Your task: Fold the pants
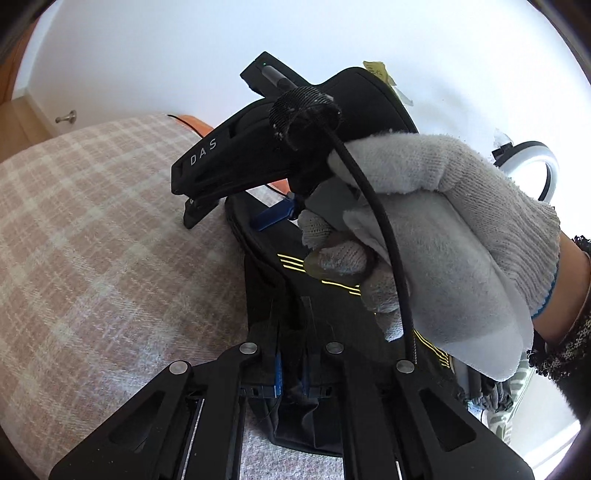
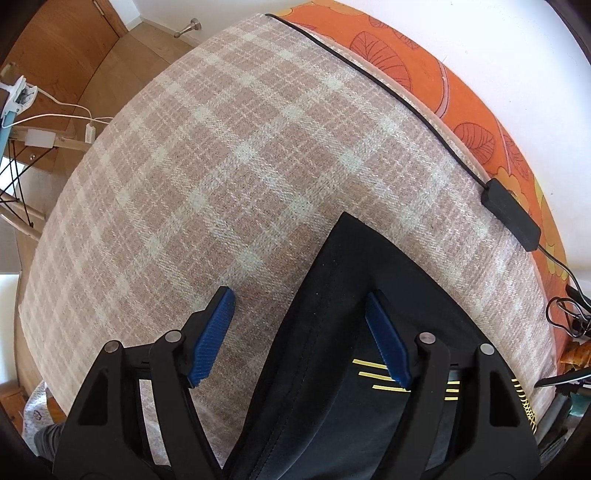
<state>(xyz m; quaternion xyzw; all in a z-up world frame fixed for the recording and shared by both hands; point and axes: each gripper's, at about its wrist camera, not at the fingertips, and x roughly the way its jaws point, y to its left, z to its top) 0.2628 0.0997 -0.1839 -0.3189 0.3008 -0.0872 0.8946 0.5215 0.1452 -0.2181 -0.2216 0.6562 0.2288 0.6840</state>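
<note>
Black pants (image 2: 332,350) with thin yellow stripes lie in a long folded strip on the pink plaid blanket (image 2: 221,166). My left gripper (image 1: 291,373) is shut on a fold of the pants (image 1: 295,424) at its near end. My right gripper (image 2: 306,339) is open, its blue pads (image 2: 212,336) spread wide, one over the blanket and one over the pants. In the left wrist view the right gripper (image 1: 273,216) sits just ahead, held by a white gloved hand (image 1: 443,229), low over the pants.
A black cable with an adapter box (image 2: 511,214) runs along the blanket's far edge over an orange leaf-print sheet (image 2: 424,62). A white wall is behind. Wooden floor, a door stop (image 2: 188,27) and a chair with white cables lie left. Clutter sits at right.
</note>
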